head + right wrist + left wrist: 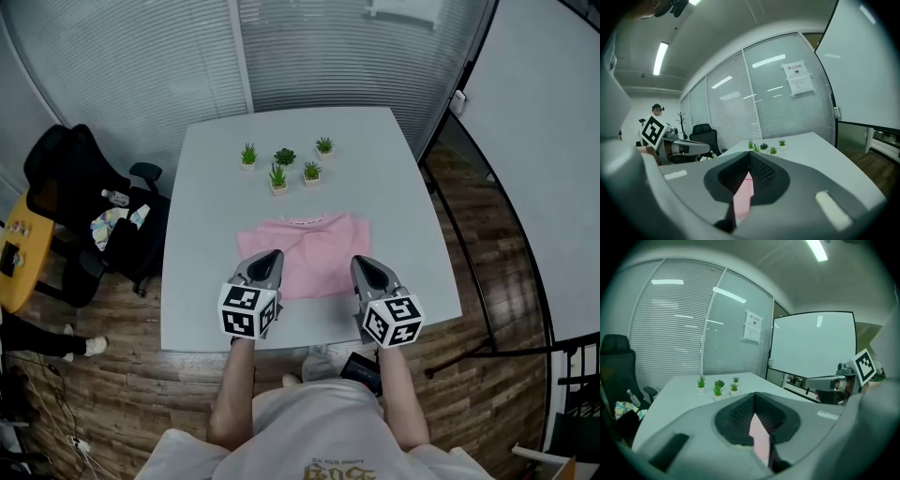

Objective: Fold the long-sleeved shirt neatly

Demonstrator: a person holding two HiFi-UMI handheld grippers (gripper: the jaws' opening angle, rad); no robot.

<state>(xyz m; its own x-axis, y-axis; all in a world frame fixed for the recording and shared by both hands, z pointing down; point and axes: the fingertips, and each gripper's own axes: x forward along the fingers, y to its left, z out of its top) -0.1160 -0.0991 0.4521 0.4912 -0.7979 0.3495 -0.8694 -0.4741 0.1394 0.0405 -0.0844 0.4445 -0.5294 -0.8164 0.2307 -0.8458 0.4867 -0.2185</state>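
Near the tabletop's front edge lies the pink long-sleeved shirt, its near hem pinched by the left hand-held gripper and right hand-held gripper, both clamped. Bare surface flanks it; five potted plants stand beyond.

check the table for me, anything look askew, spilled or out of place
Nothing stands out. The pink shirt lies square on the table, the left hand-held gripper and right hand-held gripper each shut on its fabric, and the five potted plants stand upright in a cluster beyond it.
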